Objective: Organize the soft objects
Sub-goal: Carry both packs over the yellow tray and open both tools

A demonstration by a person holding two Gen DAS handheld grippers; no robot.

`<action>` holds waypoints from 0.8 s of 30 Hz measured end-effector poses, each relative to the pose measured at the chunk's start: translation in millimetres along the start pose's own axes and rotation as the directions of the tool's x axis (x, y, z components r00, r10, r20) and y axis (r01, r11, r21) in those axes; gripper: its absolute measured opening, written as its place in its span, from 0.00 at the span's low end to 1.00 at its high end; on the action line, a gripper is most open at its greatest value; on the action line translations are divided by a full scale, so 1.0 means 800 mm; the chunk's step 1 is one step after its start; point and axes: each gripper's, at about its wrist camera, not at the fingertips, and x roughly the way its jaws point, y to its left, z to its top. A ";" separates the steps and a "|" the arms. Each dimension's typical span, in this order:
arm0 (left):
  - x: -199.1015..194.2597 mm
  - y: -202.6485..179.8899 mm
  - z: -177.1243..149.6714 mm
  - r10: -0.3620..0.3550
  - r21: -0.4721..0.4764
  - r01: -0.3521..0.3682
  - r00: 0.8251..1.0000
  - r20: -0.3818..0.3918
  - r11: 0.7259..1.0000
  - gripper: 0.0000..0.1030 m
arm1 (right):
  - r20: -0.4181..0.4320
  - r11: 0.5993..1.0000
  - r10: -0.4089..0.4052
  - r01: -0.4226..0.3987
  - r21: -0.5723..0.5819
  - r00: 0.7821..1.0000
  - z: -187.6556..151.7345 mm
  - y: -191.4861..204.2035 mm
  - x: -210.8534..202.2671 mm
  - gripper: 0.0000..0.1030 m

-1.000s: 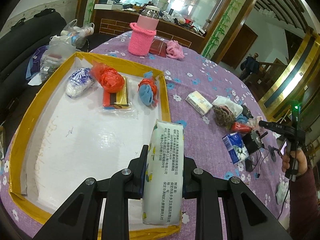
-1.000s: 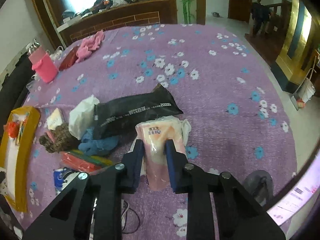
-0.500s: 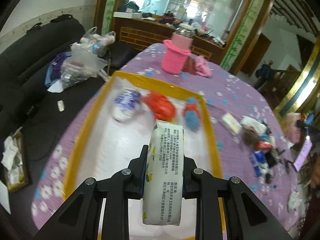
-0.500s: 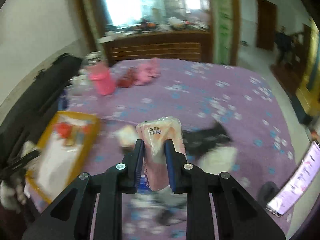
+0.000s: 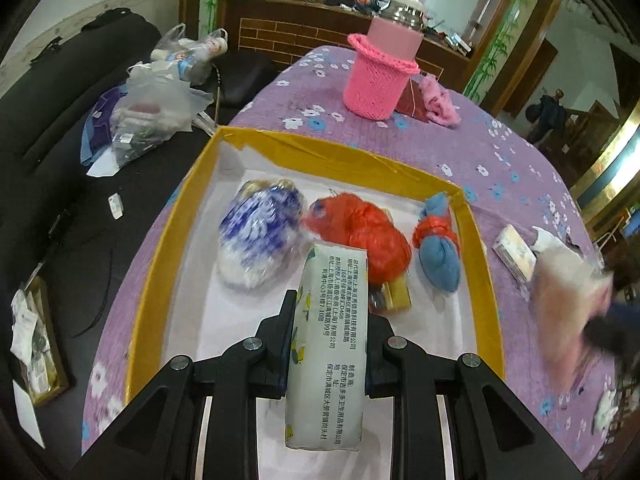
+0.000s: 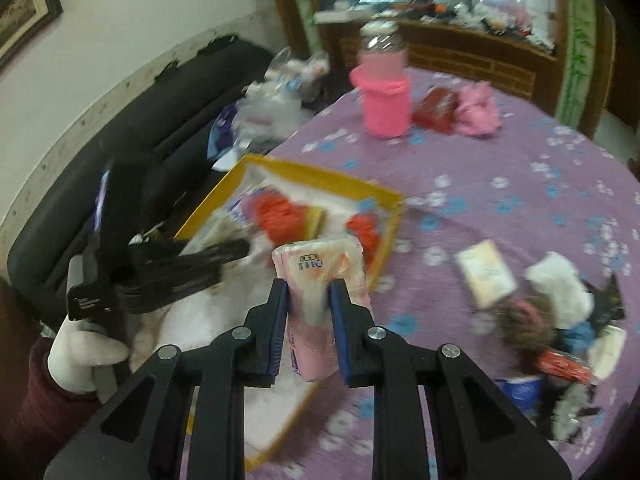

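The white tissue pack (image 5: 328,344) is sitting clamped upright between the fingers of the left gripper (image 5: 329,312), low in the centre of the left wrist view, its printed face turned toward the camera. It is hanging over the white floor of the yellow-rimmed box (image 5: 328,151), which is filling the middle of that frame. Past the pack's top edge, three bundles are lying in a row inside the box — a blue-and-white wrapped bundle (image 5: 260,236) at centre left, a red plastic bundle (image 5: 360,236) beside it, and a blue cloth bundle tied with red (image 5: 438,254) near the right wall. A small yellow-and-red item (image 5: 394,298) is lying partly under the red bundle, just right of the pack.

The pink tissue pack (image 6: 324,304) is being squeezed between the fingers of the right gripper (image 6: 310,300), at lower centre of the right wrist view, with the box's near right rim just behind it. In the left wrist view this pack is showing as a pink blur at the right edge.

Outside the box, on the purple flowered surface (image 5: 500,152), a pink knitted cup holder (image 5: 380,80) is standing in the upper centre, and a small cream packet (image 5: 514,258) is lying just right of the box. A heap of mixed soft things (image 6: 560,312) is blurring at the right of the right wrist view.
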 end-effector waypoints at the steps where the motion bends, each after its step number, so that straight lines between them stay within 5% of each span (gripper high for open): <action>1: 0.008 0.000 0.007 0.007 0.002 -0.007 1.000 -0.006 1.000 0.23 | -0.016 1.000 0.008 -0.008 -0.002 1.000 0.002 0.008 0.013 0.19; 6: 0.041 -0.001 0.031 0.092 0.013 -0.092 0.996 -0.016 0.996 0.25 | -0.089 1.000 0.013 -0.014 -0.010 0.996 0.004 0.034 0.073 0.19; 13: 0.034 -0.008 0.034 0.147 0.024 -0.148 0.988 0.038 0.989 0.52 | -0.158 1.000 -0.030 0.029 -0.004 0.987 0.005 0.040 0.135 0.22; 17: -0.004 -0.003 0.021 0.125 -0.003 -0.125 0.986 0.107 0.992 0.64 | -0.144 0.995 -0.093 0.090 -0.033 0.985 0.007 0.043 0.144 0.29; 24: -0.057 0.003 -0.006 0.022 -0.037 -0.015 0.979 0.203 0.999 0.70 | -0.103 0.997 0.032 -0.024 0.076 0.994 0.007 0.019 0.111 0.35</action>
